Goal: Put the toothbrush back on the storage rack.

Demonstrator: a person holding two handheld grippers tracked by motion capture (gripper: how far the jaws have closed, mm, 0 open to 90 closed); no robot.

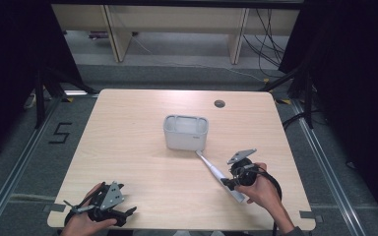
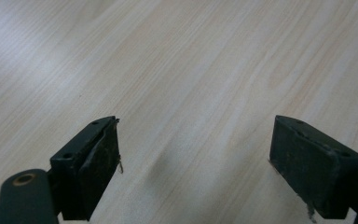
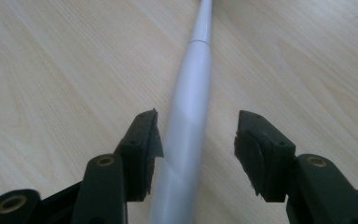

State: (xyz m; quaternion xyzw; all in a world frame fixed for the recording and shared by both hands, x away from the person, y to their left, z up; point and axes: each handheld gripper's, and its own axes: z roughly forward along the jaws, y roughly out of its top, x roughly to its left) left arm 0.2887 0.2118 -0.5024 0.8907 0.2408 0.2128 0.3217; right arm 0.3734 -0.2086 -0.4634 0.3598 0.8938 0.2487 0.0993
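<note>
Jaws come first in both gripper views, so we begin with them. On the left gripper (image 2: 196,154) we see the two black jaws spread wide, with only bare wood grain of the desk (image 2: 177,70) between them; in the high view this gripper (image 1: 120,212) sits at the near left corner of the desk, held in the person's left hand (image 1: 81,223), well apart from everything else.

On the right gripper (image 3: 198,149) we find the jaws spread too, straddling the thick handle of a white electric toothbrush (image 3: 186,140). The left jaw looks to be touching or just beside the handle, while the right jaw stands clear of it, so nothing is pinched. The toothbrush lies flat on the desk, its handle toward us and its slim neck running away.

Farther on, in the high view, we see the right gripper (image 1: 229,183) and right hand (image 1: 263,191) over the handle end, and the brush head (image 1: 198,153) reaching just beside the near right corner of a light grey holder (image 1: 186,132), which stands upright near the middle of the desk.
</note>
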